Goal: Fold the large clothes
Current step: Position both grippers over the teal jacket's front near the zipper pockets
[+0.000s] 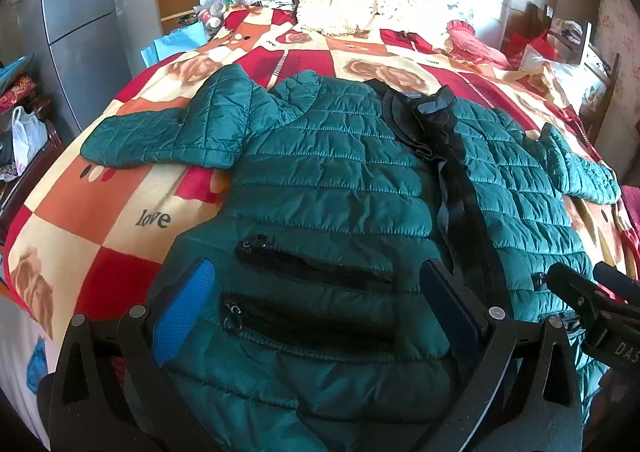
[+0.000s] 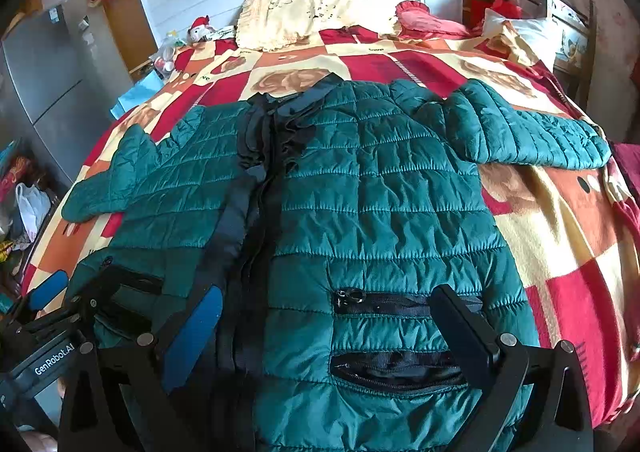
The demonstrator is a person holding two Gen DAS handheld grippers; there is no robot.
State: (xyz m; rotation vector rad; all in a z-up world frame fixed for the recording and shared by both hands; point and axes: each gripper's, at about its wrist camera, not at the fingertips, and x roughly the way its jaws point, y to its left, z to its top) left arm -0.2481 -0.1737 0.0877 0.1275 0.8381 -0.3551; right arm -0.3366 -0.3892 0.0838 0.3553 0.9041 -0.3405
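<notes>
A teal quilted jacket (image 1: 332, 180) lies flat, front up, on the bed, with a black zipper strip down the middle and both sleeves spread sideways; it also shows in the right wrist view (image 2: 384, 204). My left gripper (image 1: 316, 292) is open, its fingers wide apart over the jacket's left pocket zippers (image 1: 312, 272) near the hem. My right gripper (image 2: 332, 312) is open over the right pocket zippers (image 2: 400, 304). The right gripper shows at the left view's right edge (image 1: 588, 292); the left gripper shows at the right view's left edge (image 2: 64, 292). Neither holds fabric.
The bed has a red, orange and cream patchwork cover (image 1: 120, 212). Cream pillows (image 1: 352, 8) and a pink cushion (image 2: 428, 20) lie at the head. A grey fridge (image 1: 76, 32) and a white bag (image 1: 26, 136) stand left of the bed. A chair (image 2: 560, 12) stands at the right.
</notes>
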